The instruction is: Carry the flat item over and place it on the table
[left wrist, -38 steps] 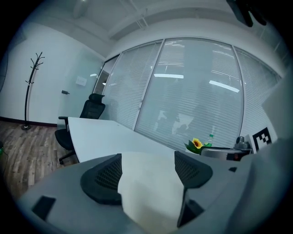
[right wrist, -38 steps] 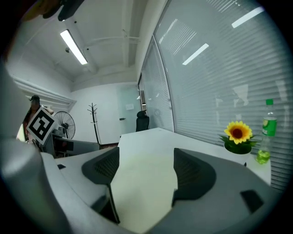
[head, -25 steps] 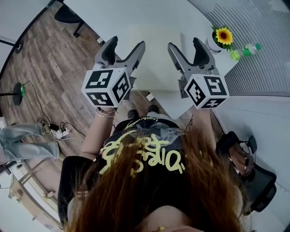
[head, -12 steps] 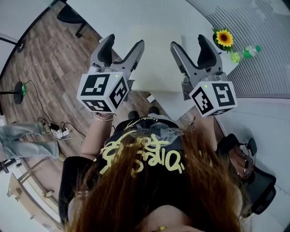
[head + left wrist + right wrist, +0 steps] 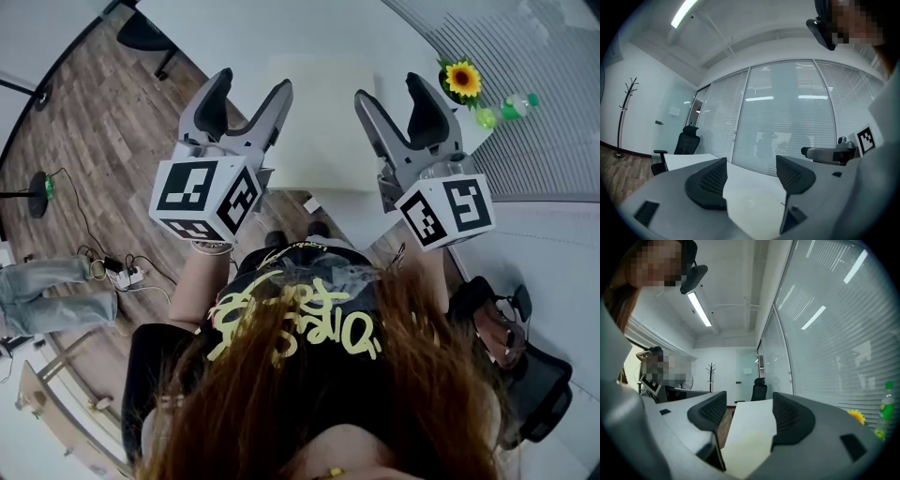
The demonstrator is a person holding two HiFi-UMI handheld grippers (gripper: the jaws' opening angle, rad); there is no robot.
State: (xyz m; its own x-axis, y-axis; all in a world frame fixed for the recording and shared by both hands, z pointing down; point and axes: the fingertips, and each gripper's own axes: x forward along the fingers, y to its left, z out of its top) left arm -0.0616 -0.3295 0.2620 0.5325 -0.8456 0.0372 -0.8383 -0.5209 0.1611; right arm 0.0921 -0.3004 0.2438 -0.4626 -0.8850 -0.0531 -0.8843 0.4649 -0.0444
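Note:
A pale cream flat board [image 5: 319, 122] lies level in front of me, its near edge between my two arms. My left gripper [image 5: 253, 82] reaches over the board's left side and my right gripper [image 5: 389, 87] over its right side. Both point level. In the left gripper view the board [image 5: 754, 206] fills the gap under the jaws of the left gripper [image 5: 751, 161]. The right gripper view shows the board [image 5: 750, 432] running forward beneath the right gripper [image 5: 749, 395]. Both pairs of jaws have just been closing a little. They still stand wide apart, and no pad presses on the board.
A white table [image 5: 281, 28] lies beyond the board, with a sunflower pot [image 5: 462, 75] and a green bottle [image 5: 520, 101] at its right end. A black office chair [image 5: 141, 33] stands at the far left and another [image 5: 525, 375] at my right. Cables [image 5: 122, 272] lie on the wood floor.
Both grippers have come up towards the head camera and drifted slightly apart. Their jaws look a touch narrower. The board stays where it was.

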